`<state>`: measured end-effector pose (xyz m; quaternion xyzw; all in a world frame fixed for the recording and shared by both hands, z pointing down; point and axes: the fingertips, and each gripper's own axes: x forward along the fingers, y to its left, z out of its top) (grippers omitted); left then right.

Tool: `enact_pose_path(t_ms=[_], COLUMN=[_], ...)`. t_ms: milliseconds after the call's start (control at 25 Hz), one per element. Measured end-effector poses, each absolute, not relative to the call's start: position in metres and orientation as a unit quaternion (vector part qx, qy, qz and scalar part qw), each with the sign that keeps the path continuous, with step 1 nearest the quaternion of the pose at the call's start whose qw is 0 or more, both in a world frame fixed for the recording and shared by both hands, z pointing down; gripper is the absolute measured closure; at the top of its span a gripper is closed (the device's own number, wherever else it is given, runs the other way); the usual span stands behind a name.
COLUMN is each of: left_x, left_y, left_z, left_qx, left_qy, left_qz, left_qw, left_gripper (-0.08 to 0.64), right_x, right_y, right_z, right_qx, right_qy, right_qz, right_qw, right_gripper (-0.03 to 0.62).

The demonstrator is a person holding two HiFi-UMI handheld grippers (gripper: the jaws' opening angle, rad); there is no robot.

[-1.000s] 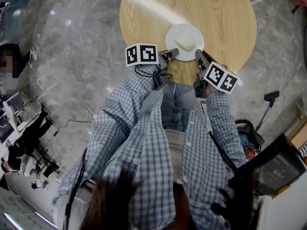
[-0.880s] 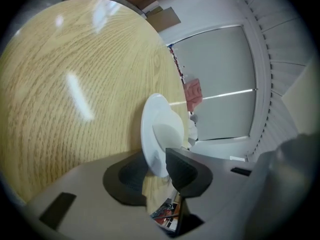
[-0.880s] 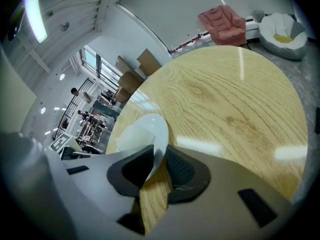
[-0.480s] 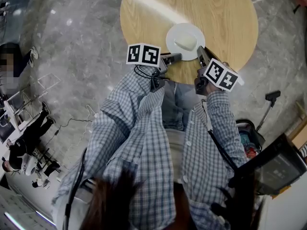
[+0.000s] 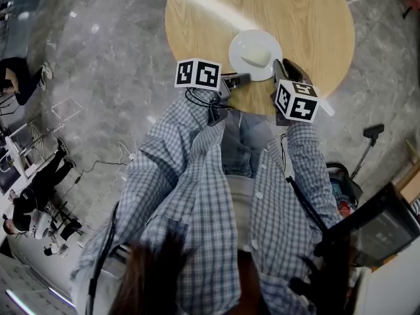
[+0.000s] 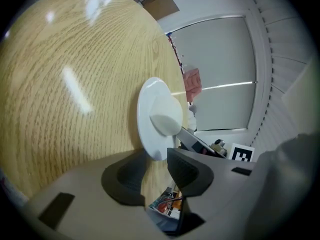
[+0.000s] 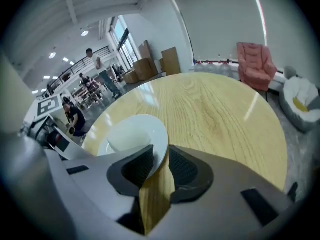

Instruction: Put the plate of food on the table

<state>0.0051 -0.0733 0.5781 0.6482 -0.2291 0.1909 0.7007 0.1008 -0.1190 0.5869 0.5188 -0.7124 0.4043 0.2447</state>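
The left tool (image 6: pixel 157 156) stands with its jaws wide apart. They have just been opening, and nothing is pressed between them. The near rim of the round white ceramic plate (image 5: pixel 256 46) reaches only to their mouth. The right tool (image 7: pixel 161 151) is also spread. The plate's rim passes between its two ribbed pads and lies by one of them, but bare wood shows between the rim and the other pad, so it no longer pinches the plate.

The two tools flank the plate from opposite sides of its near rim, which suits carrying it level. With both loosened, the plate appears to rest on its own. It sits flat on the round light-wood tabletop (image 5: pixel 308 25), close to the edge nearest the person. A pale, rounded lump of food (image 5: pixel 257 56) is heaped at its middle.

I judge the placing itself done. What remains is to draw both tools back off the rim without nudging the plate toward that near edge.
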Motion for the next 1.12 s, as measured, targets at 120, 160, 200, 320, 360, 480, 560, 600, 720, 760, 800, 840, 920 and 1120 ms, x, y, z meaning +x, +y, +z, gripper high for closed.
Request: enact_pose_path(t_ms=[120,160,200,320,360,480,560,600,720,760,800,840,920,1120], left_x=[0.004,0.004,0.003,-0.001,-0.002,-0.003,-0.001,-0.001,-0.002,-0.003,-0.004,-0.004,-0.003,0.001], left_y=[-0.073,-0.074,-0.074,-0.077,-0.078,-0.078,-0.078,-0.079,-0.081,-0.081,-0.081,-0.08,-0.079,-0.078], left_z=[0.577,0.577,0.577,0.575,0.575,0.575,0.576,0.576,0.576,0.576,0.575,0.575,0.576,0.577], left_qx=[0.646,0.646,0.645,0.644,0.643,0.642,0.641,0.641,0.64,0.639,0.639,0.64,0.641,0.64], left_qy=[-0.23,-0.231,-0.232,-0.235,-0.236,-0.237,-0.237,-0.237,-0.236,-0.235,-0.234,-0.234,-0.234,-0.233], left_qz=[0.187,0.186,0.186,0.182,0.179,0.175,0.174,0.172,0.168,0.167,0.167,0.168,0.169,0.164], left_qw=[0.703,0.704,0.704,0.705,0.706,0.708,0.709,0.71,0.712,0.713,0.713,0.713,0.712,0.714], left_gripper=[0.444,0.445,0.445,0.445,0.445,0.445,0.445,0.445,0.445,0.445,0.445,0.445,0.445,0.445], right_x=[0.104,0.105,0.106,0.099,0.092,0.069,0.056,0.048,0.026,0.02,0.016,0.013,0.012,0.017], right_y=[-0.125,-0.127,-0.128,-0.13,-0.128,-0.108,-0.091,-0.083,-0.061,-0.057,-0.053,-0.051,-0.048,-0.046], right_z=[0.58,0.577,0.574,0.557,0.55,0.543,0.543,0.544,0.549,0.552,0.555,0.558,0.563,0.576], right_qx=[0.525,0.526,0.525,0.507,0.494,0.44,0.399,0.377,0.308,0.29,0.275,0.263,0.243,0.218], right_qy=[-0.726,-0.729,-0.734,-0.758,-0.77,-0.805,-0.822,-0.829,-0.84,-0.839,-0.837,-0.834,-0.825,-0.802], right_qz=[0.346,0.334,0.321,0.268,0.25,0.191,0.146,0.122,0.048,0.025,0.004,-0.015,-0.046,-0.076], right_qw=[0.278,0.283,0.289,0.31,0.317,0.35,0.38,0.395,0.445,0.46,0.473,0.485,0.509,0.551], right_gripper=[0.509,0.509,0.509,0.509,0.509,0.509,0.509,0.509,0.509,0.509,0.509,0.509,0.509,0.555])
